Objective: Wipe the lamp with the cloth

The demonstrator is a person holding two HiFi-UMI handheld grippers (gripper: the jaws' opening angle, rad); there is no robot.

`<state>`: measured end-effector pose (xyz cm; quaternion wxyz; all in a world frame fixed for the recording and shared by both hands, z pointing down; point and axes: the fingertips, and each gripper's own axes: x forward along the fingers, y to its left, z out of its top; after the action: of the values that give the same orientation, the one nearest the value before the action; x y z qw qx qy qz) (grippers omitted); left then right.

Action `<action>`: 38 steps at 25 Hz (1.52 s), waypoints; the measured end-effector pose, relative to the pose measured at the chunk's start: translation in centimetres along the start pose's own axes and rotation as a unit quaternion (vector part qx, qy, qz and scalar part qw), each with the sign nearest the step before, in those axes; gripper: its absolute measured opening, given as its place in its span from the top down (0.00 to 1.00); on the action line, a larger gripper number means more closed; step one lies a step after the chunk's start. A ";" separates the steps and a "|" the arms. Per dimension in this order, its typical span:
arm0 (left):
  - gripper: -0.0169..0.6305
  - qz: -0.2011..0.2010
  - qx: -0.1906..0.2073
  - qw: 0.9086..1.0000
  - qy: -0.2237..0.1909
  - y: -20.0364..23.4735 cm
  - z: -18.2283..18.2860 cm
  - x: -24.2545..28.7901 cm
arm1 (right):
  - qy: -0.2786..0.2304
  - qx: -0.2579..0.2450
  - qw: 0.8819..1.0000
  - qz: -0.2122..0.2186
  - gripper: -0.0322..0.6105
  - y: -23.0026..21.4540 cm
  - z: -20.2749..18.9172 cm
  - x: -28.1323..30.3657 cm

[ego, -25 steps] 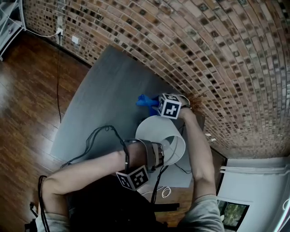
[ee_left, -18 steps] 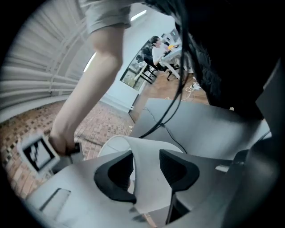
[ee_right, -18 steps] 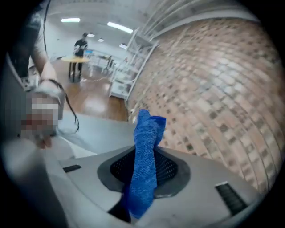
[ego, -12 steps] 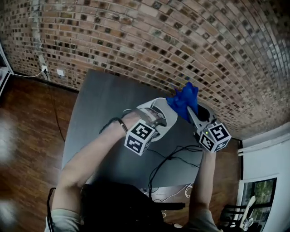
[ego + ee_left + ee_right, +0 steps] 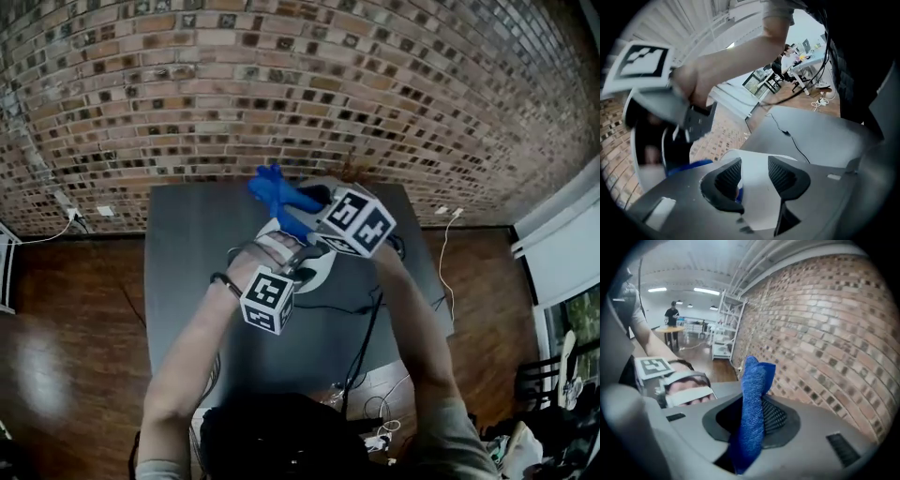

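The lamp (image 5: 317, 274) is seen from above, with a gray table (image 5: 187, 272) under it and a brick wall (image 5: 281, 94) behind it. The lamp's white shade is pinched by the left gripper (image 5: 754, 176), which is held on the near side of the lamp. The edge of the shade is squeezed between the 2 black pads (image 5: 785, 174). These jaws have just been closed a little more.

The blue cloth (image 5: 279, 197) is held by the right gripper (image 5: 754, 416), just above the lamp on the wall side. The cloth is squeezed tight between that gripper's 2 jaws. A folded end of it is stuck up past them, and the rest is hung down below. It cannot be told if the lamp is touched by the cloth.

A black cable (image 5: 370, 328) is laid on the table, on the near side of the lamp.
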<state>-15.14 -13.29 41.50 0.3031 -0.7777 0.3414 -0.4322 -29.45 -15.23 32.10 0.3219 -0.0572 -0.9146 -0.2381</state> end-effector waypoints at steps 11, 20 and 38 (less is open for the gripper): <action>0.69 -0.029 -0.031 0.999 0.034 -0.1 -0.6 0.6 | 0.164 0.041 0.985 -0.041 0.80 -5.7 -10.1 0.5; 0.69 -0.025 -0.021 0.999 0.037 0.2 -0.5 0.8 | 0.095 0.110 0.989 -0.030 0.81 -2.2 -10.4 -8.8; 0.69 -0.018 -0.039 0.998 0.044 0.0 -0.4 1.0 | 0.106 0.014 0.989 -0.106 0.81 -0.4 -7.1 -10.0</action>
<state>-15.13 -14.14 42.16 0.2493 -0.7753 0.3569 -0.4576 -17.74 -18.41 30.62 0.3904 0.0702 -0.8796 -0.2625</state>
